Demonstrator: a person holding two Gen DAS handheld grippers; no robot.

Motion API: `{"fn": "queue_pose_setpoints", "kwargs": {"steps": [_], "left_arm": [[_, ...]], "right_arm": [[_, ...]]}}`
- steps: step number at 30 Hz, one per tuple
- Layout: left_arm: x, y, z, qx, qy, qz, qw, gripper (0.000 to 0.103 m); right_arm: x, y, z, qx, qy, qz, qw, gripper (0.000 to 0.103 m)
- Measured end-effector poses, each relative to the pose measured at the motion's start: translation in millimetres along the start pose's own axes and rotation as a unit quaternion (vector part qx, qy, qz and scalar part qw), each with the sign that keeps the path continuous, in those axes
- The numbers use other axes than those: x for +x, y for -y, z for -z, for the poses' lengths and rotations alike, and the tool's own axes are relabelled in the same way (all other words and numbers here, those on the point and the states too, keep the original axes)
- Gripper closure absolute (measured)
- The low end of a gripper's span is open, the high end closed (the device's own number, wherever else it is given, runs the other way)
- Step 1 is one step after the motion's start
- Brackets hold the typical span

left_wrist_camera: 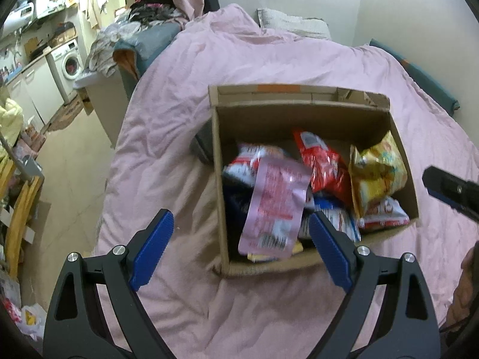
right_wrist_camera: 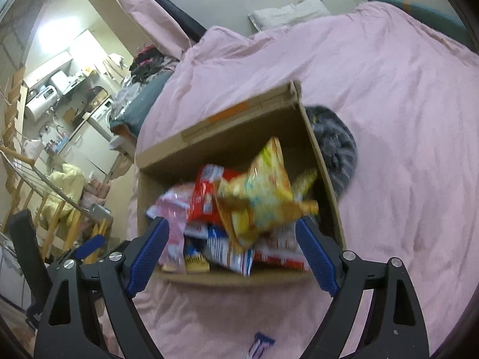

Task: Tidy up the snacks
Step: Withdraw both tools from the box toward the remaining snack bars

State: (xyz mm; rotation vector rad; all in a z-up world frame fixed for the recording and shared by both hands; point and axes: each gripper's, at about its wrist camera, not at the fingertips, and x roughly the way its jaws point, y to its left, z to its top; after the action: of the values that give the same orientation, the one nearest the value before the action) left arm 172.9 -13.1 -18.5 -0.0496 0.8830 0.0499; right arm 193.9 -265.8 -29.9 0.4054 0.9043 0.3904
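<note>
An open cardboard box (left_wrist_camera: 220, 197) (right_wrist_camera: 323, 161) sits on a pink bedspread and holds several snack packets. Among them are a pink packet (left_wrist_camera: 275, 206) (right_wrist_camera: 173, 239), a red one (left_wrist_camera: 323, 161) (right_wrist_camera: 203, 200), a yellow bag (left_wrist_camera: 380, 170) (right_wrist_camera: 263, 197) and blue-and-white packs (left_wrist_camera: 338, 218) (right_wrist_camera: 227, 251). My left gripper (left_wrist_camera: 241, 224) hovers open over the box's near left corner, nothing between its blue pads. My right gripper (right_wrist_camera: 232, 233) stands open above the box's near rim, holding nothing; one of its fingers (left_wrist_camera: 449, 187) shows at the right edge of the left wrist view.
The pink bedspread (left_wrist_camera: 269, 53) (right_wrist_camera: 404, 119) spreads around the box. A dark grey bundle (right_wrist_camera: 335, 143) (left_wrist_camera: 203, 143) lies against the box. A small blue-and-white packet (right_wrist_camera: 260, 344) lies on the bed in front. Left of the bed are floor, a wooden rack (right_wrist_camera: 54, 215) and a washing machine (left_wrist_camera: 69, 62).
</note>
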Motion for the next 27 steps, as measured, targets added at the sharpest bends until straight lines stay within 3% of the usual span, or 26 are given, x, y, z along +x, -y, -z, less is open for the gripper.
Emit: {"fn": "queue_pose_setpoints", "kwargs": {"steps": [11,21,25,27], "left_arm": [[-13,-8,39,-0.015,-0.028,-0.001,0.9995,0.013],[-17,-28,62,-0.043,-0.046,-0.011,0.9979,0.013],[-17,-42,66,-0.066,-0.053,-0.012,0.9963,0.013],[-17,-47,67,-0.068,-0.052,-0.016,0.9962,0.013]], "right_arm": [[5,7,52,0.025,-0.076,0.043,0.996,0.014],[39,44,101,0.133,-0.197,0.028,0.971,0.014],[52,43,115,0.132,-0.227,0.037,0.964,0.015],[62,36,123,0.113,-0.248,0.052,0.961,0.020]]}}
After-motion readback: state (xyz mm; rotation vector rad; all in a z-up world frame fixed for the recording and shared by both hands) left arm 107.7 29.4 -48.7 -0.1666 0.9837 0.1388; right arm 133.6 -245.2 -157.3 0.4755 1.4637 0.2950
